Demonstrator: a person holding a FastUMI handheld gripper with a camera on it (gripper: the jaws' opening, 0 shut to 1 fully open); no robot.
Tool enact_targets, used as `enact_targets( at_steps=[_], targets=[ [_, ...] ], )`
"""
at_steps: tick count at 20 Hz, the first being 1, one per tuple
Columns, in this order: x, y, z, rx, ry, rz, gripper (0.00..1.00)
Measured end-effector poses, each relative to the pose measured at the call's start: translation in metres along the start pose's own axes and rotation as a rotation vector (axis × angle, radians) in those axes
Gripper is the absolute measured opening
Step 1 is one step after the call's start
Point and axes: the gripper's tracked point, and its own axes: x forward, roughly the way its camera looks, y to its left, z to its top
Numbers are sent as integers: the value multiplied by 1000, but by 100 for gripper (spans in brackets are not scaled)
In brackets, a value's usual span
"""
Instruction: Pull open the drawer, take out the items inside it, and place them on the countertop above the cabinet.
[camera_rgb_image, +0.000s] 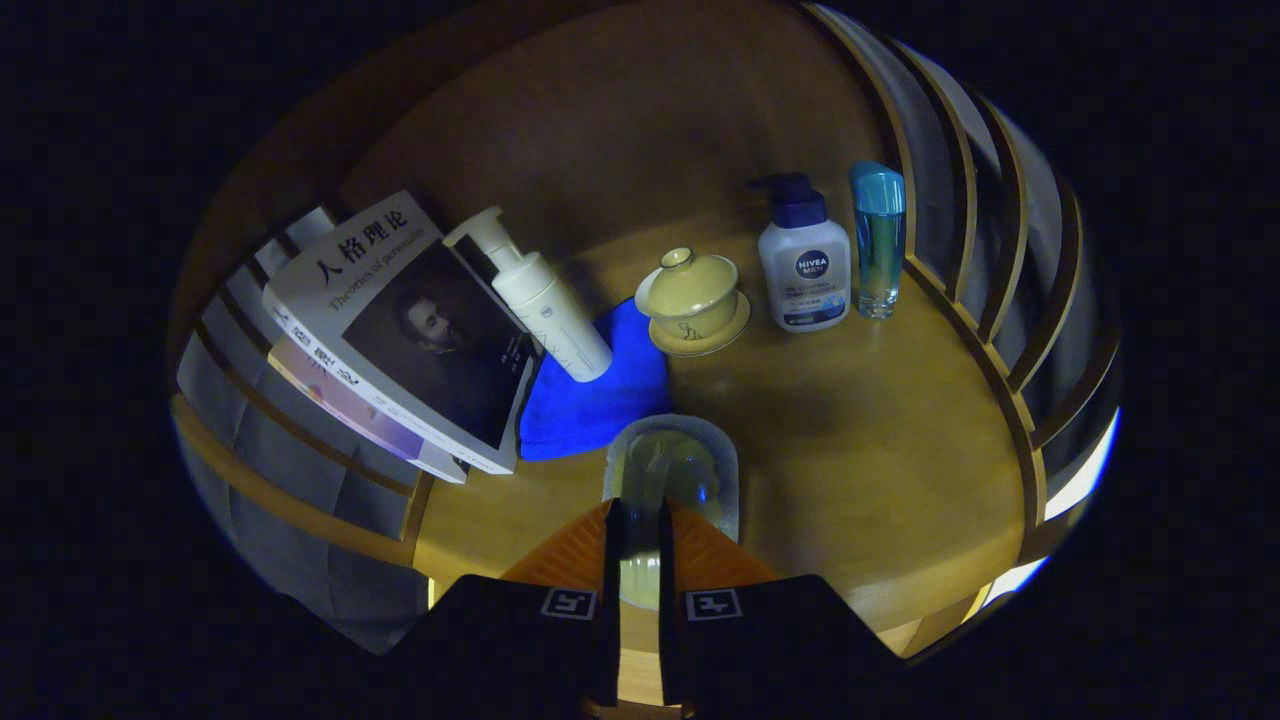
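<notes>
Presently, claw (640, 520): its two fingers stand nearly together, clenched on the near edge of a pale translucent packet, one finger pressing each side.
Held packet (670, 465): a clear, yellowish-green blister-like pack with a rounded outline, gripped between the fingers and reaching just ahead of them, over the wooden surface (880, 440); whether it touches the wood cannot be told.
Blue cloth (600, 385): one, lying flat just beyond the packet, between the books and the lidded cup.
White pump bottle (535, 295): one, tilted with its base on the cloth and its top leaning on the top book; its small print is too fine to read.
Books (400, 320): two stacked, beside the cloth; the top cover reads "人格理论" and "Theories of personality" above a dark portrait; the lower book's (340, 395) spine text is too small to read.
Lidded cup (690, 295): one, yellow, upright on its saucer, beyond the packet.
Lotion bottle (803, 262): one, white with a dark pump, label reading "NIVEA MEN", upright beside the cup.
Blue bottle (879, 240): one, clear with a blue cap, upright just beside the lotion bottle, near the wooden rail (985, 330).
</notes>
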Motion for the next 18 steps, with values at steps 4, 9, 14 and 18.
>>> enact_targets(
  at_steps=[4, 9, 14, 18],
  targets=[
    [4, 0, -3, 10, 16, 6, 22],
    [3, 10, 2, 6, -24, 33, 56],
    [-26, 14, 8, -92, -143, 2, 98],
    [-56, 32, -16, -189, -203, 21, 98]
  ],
)
